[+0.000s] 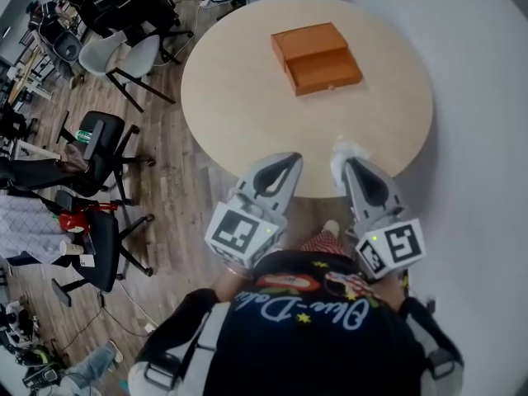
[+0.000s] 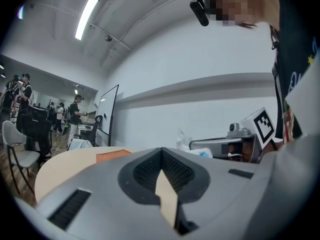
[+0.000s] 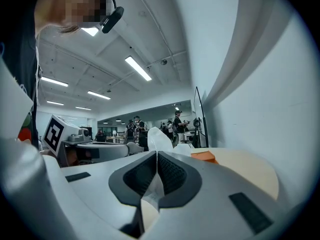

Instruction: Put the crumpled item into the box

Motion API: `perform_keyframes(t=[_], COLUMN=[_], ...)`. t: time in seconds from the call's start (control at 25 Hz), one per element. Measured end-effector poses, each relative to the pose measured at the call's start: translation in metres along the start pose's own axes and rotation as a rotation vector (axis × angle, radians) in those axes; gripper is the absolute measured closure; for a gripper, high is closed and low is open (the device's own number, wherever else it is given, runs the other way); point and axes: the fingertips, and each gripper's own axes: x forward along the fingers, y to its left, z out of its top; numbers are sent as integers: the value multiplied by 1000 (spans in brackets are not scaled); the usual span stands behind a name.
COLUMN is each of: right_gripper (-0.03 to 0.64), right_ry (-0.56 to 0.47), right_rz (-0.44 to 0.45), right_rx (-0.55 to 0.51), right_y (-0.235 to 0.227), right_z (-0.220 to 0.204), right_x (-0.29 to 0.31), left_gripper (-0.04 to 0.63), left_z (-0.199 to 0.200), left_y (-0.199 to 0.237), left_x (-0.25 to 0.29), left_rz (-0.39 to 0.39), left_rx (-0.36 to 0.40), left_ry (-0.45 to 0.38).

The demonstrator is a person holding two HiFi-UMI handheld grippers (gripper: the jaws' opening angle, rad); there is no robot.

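An orange box lies open in two halves on the far side of the round beige table. My right gripper hovers at the table's near edge, shut on a crumpled white item that sticks out past the jaw tips. Just to its left, over the same near edge, my left gripper is shut with nothing in it. The box is small and far ahead in the left gripper view and in the right gripper view. Both grippers are well short of the box.
Several office chairs stand on the wooden floor left of the table. A pale wall runs close along the table's right side. People stand far back in the room.
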Motion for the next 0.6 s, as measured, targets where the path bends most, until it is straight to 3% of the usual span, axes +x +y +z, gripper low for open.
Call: perform_keyframes(t=[0.6], right_gripper=[611], right_ry=[-18], right_rz=[129], right_rx=[14], right_y=[-72], right_z=[9], right_x=[28], left_gripper=[603], left_z=[6], left_y=[6], left_x=[68], left_rz=[128], left_rx=[18], left_ry=[27])
